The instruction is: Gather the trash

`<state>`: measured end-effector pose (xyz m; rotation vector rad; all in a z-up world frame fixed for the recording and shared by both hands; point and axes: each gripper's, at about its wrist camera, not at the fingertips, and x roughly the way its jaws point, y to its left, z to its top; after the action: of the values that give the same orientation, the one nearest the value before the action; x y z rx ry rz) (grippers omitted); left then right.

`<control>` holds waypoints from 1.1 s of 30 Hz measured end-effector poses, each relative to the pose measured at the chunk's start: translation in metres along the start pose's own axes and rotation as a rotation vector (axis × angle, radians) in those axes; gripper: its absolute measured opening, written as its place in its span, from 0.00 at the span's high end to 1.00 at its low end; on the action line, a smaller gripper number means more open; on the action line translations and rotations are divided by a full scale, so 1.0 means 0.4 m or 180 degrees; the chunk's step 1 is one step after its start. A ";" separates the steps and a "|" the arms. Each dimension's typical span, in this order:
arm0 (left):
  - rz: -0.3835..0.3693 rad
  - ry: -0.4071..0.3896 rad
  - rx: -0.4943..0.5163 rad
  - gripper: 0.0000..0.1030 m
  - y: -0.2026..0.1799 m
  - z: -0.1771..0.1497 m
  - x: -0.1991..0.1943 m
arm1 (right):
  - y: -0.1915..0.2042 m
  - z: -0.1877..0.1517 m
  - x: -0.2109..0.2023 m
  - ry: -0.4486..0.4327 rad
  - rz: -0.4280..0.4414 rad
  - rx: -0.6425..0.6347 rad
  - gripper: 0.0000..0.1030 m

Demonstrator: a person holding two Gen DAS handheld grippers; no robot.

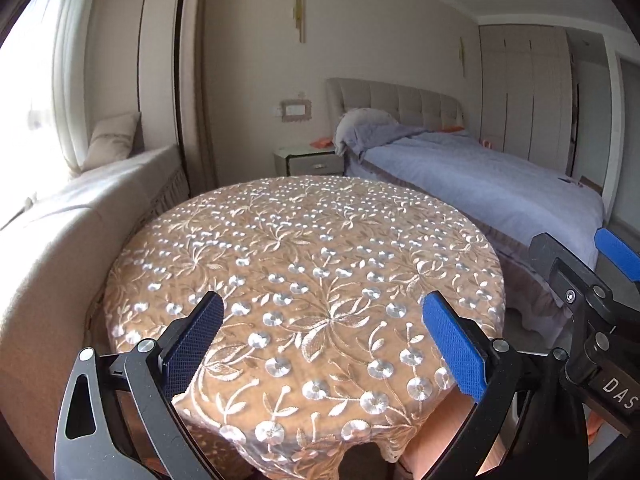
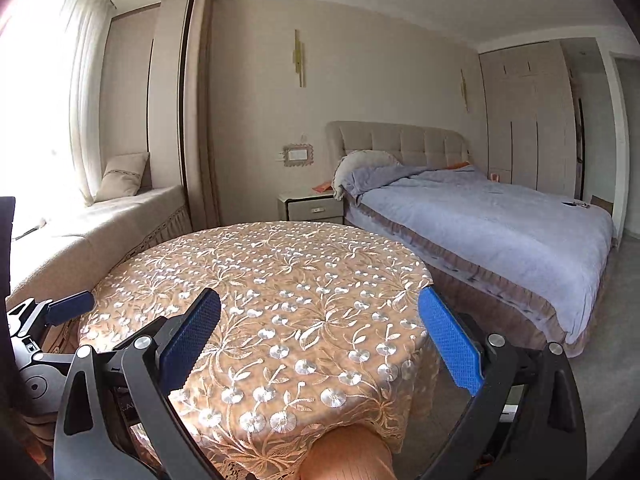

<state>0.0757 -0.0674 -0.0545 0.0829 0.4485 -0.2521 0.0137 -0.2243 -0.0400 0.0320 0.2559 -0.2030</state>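
A round table with a tan embroidered floral cloth (image 1: 304, 264) fills the middle of both views (image 2: 280, 300). No trash shows on it. My left gripper (image 1: 324, 340) is open and empty above the table's near part, its blue pads wide apart. My right gripper (image 2: 320, 336) is open and empty above the table's near edge. The right gripper also shows at the right edge of the left wrist view (image 1: 592, 292). The left gripper shows at the left edge of the right wrist view (image 2: 52, 320).
A bed with a blue-grey cover (image 2: 480, 232) stands right of the table. A nightstand (image 2: 312, 206) with an orange item (image 2: 322, 188) is behind the table. A cushioned window seat (image 2: 120, 216) runs along the left. A wardrobe (image 2: 528, 120) is at the far right.
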 end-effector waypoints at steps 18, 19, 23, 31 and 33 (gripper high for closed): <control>0.0139 -0.0187 -0.0199 0.05 0.042 0.006 -0.049 | -0.002 -0.011 -0.045 -0.0167 -0.0071 -0.0053 0.04; 0.0139 -0.0180 -0.0209 0.05 0.044 0.007 -0.049 | 0.000 -0.011 -0.044 -0.0166 -0.0065 -0.0054 0.04; 0.0175 -0.0174 -0.0207 0.05 0.047 0.007 -0.049 | 0.008 -0.010 -0.044 -0.0172 -0.0050 -0.0080 0.04; 0.0150 -0.0184 -0.0215 0.05 0.049 0.006 -0.052 | 0.009 -0.011 -0.046 -0.0165 -0.0047 -0.0091 0.04; 0.0166 -0.0190 -0.0205 0.05 0.049 0.004 -0.054 | 0.010 -0.011 -0.046 -0.0157 -0.0051 -0.0091 0.04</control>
<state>0.0628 -0.0440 -0.0431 0.0239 0.3942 -0.1881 -0.0042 -0.2164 -0.0396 -0.0035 0.2099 -0.2156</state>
